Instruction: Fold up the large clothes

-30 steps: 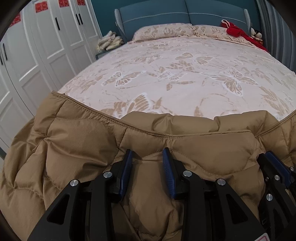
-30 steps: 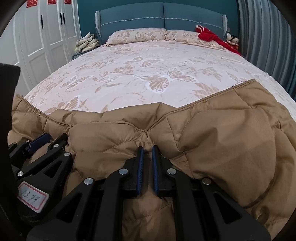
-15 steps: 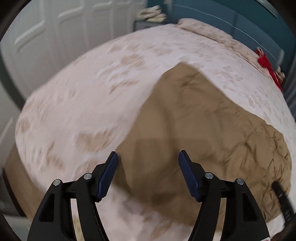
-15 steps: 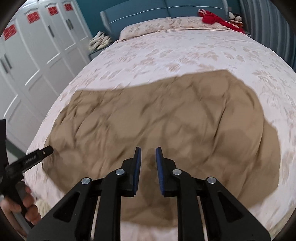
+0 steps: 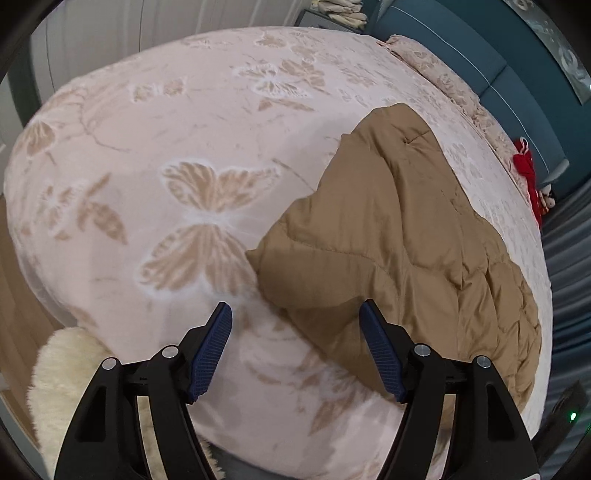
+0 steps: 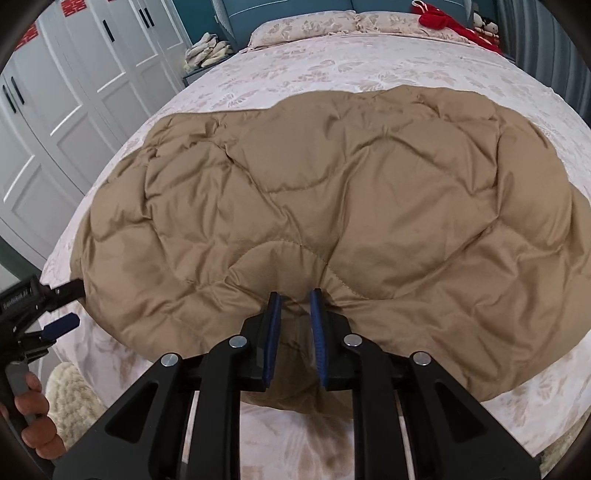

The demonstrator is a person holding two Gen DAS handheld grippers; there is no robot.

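Observation:
A tan quilted down coat lies spread on the bed, and it also shows in the left wrist view at right. My left gripper is open and empty, just above the coat's near left corner; it also appears in the right wrist view at the coat's left edge. My right gripper hovers at the coat's near edge with its jaws a little apart; a fold of fabric lies between the fingertips, and I cannot tell whether it is pinched.
The bed has a pink butterfly-print cover. A cream fluffy rug lies at the bed's near left corner. White wardrobes stand at left. A red item and pillows are by the blue headboard.
Both grippers let go of the coat and pulled back and up. The coat now lies spread on the bed. The left gripper swung to the coat's left corner and opened wide.

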